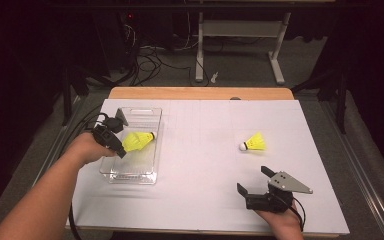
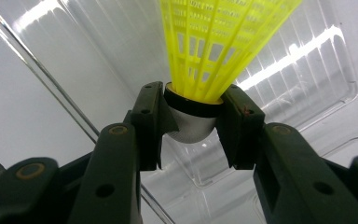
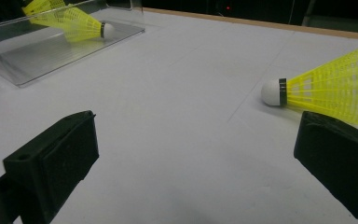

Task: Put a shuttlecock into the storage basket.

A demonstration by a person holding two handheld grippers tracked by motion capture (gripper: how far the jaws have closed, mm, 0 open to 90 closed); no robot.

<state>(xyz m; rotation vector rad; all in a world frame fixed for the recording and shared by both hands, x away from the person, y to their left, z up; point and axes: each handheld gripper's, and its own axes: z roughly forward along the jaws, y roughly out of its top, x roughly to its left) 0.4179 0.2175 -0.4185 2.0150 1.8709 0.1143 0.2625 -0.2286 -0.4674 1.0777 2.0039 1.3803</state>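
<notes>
Glossy clear plastic tray (image 1: 152, 125) (ribbed)

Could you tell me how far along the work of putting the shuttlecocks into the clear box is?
Nothing is released in the clear box yet. In hand: the left gripper is shut on the first shuttlecock at its white cork end, holding it over the box. Left to do: let it go there, then fetch the second shuttlecock, which lies on the white table ahead of the open right gripper.
</notes>
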